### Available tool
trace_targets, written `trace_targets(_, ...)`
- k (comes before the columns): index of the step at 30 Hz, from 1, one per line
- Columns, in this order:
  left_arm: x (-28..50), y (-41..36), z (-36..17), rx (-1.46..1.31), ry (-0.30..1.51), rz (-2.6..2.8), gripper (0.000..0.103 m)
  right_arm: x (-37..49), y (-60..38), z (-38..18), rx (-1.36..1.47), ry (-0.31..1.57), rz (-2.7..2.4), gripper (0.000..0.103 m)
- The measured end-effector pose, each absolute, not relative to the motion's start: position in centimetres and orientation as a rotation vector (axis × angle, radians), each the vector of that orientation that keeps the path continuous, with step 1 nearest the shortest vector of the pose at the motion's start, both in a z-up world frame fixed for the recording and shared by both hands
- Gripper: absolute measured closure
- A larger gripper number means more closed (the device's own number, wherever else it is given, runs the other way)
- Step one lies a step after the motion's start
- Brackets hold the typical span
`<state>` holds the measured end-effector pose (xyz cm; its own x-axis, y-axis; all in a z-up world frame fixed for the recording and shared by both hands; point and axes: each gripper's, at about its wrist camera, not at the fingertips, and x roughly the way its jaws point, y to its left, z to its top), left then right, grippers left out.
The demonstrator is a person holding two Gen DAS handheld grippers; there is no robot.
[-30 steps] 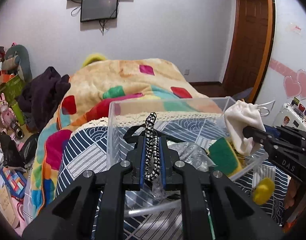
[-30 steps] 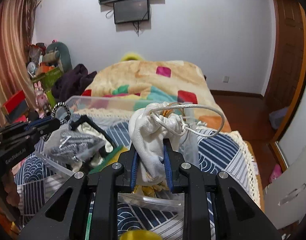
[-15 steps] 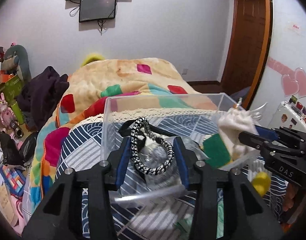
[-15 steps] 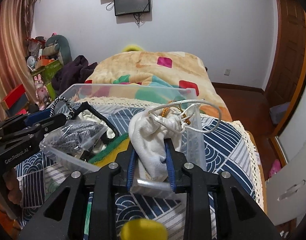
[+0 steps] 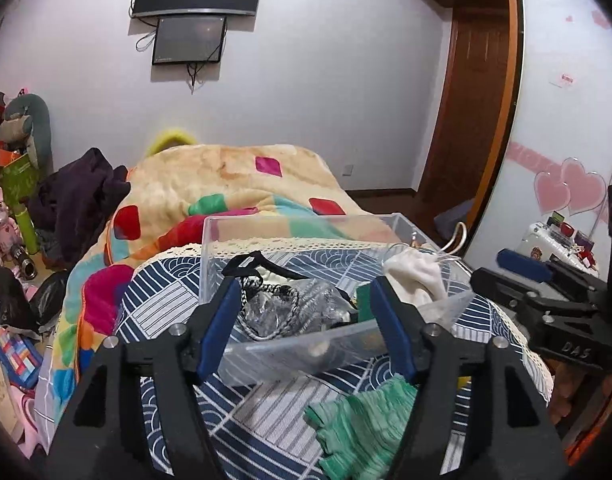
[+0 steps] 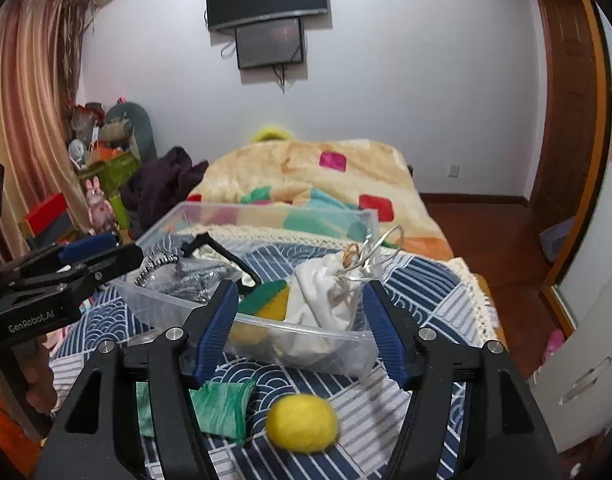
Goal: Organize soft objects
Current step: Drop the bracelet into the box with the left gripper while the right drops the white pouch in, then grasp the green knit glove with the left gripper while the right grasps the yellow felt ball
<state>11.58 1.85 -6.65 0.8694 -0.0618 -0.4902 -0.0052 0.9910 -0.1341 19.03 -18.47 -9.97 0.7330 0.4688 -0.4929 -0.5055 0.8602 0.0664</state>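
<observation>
White drawstring pouch (image 6: 330, 300) in clear bin (image 6: 266, 332), both grippers' fingers (image 5: 222, 320) just spread, nothing between.

I see a bed (image 6: 434, 280) under a navy patterned cover. The clear plastic bin (image 6: 266, 216) sits on it. Just in front of the bin lie a green cloth (image 6: 222, 404) and a yellow felt ball (image 6: 302, 420). Behind the bin, a patchwork blanket (image 6: 306, 168).
</observation>
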Motion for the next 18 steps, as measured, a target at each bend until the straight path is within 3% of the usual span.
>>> trace_targets(4,10.5,1.1,-7.4,-0.127,0.533,-0.032,0.028,17.5,-19.3,-9.4,-0.059,0.473,0.528,0.025)
trace_targets(18,10.3,-1.3,-13.8,-0.133,0.728,-0.070,0.028,17.7,-19.3,-14.8,-0.059,0.623,0.515,0.024)
